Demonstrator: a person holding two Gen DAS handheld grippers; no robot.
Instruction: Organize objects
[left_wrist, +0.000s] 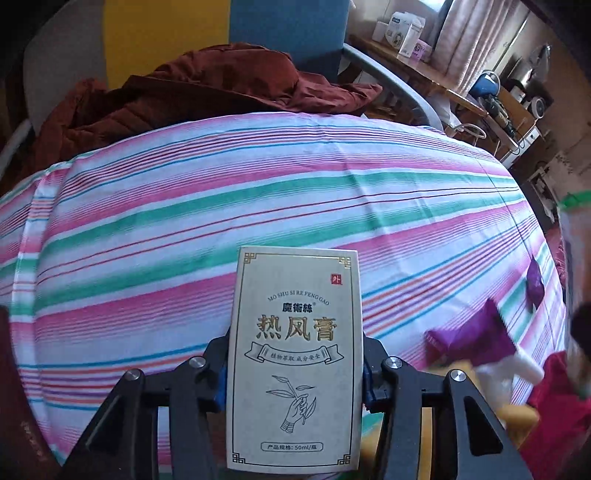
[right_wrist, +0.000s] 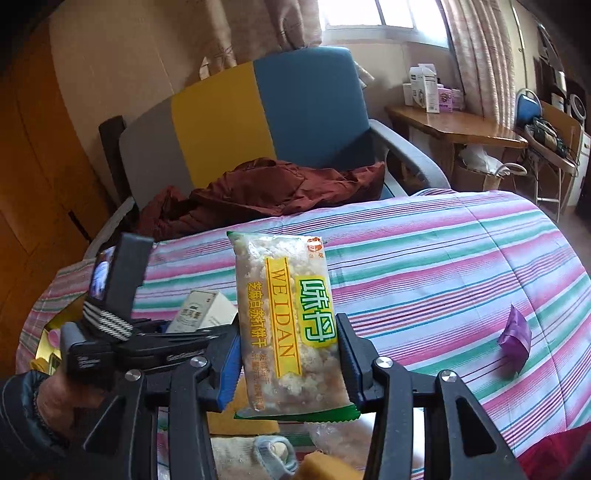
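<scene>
On the left, the left tongs (left_wrist: 295, 373) are clamped on a pale ointment box (left_wrist: 295, 354), pads pressing its two long sides. The box is held above the striped bed (left_wrist: 258, 192), long axis running straight away from the tongs toward the bed's far edge, printed face up and top end farthest out. In the right wrist view it shows low over the bed's near left part.

To the right, the right tongs (right_wrist: 288, 354) grip a clear cracker packet (right_wrist: 286, 325) across its width. Its long axis also runs away from the tongs, leaning slightly left, green-edged top seal toward the far edge where a rust-red jacket (right_wrist: 266, 188) lies.

Further right, a purple sachet (right_wrist: 515, 339) sits loose near the bed's right edge; the left view shows another, blurred, nearer the front.

Judging from this, sorting is midway: two items are lifted but unplaced, the sachets and the heap at the near edge remain, and no destination is evident.
</scene>
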